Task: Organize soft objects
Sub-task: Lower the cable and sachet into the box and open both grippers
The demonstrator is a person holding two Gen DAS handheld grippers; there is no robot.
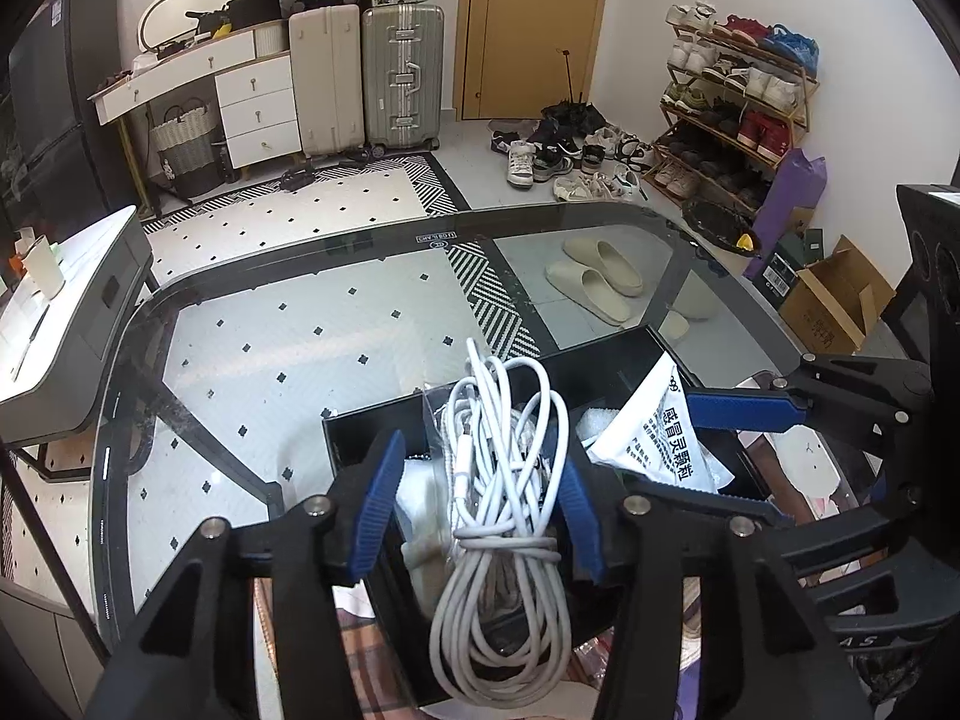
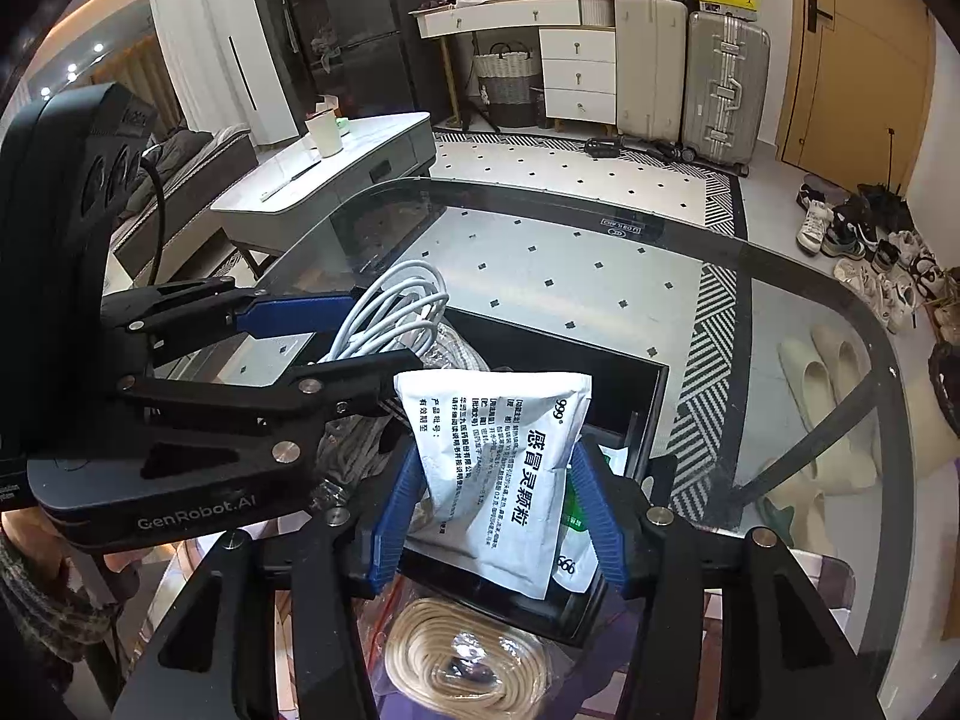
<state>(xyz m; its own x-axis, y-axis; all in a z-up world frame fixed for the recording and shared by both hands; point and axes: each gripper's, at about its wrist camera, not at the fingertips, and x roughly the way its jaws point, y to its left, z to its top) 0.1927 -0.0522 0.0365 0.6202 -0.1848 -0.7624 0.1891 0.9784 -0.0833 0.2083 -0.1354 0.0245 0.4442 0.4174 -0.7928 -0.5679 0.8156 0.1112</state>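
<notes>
White coiled cable (image 1: pixel 504 516) hangs between my left tool's (image 1: pixel 477 510) spread blue pads over the black tray (image 2: pixel 636 384); my right tool (image 2: pixel 498 504), also spread, flanks the white printed sachet (image 2: pixel 504 468) at three o'clock.

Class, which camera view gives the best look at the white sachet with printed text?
The right wrist view: the sachet sits centred between the right gripper's fingers, its whole printed face readable. The left wrist view shows only part of the sachet off to the right, skewed, partly behind a blue finger.
</notes>
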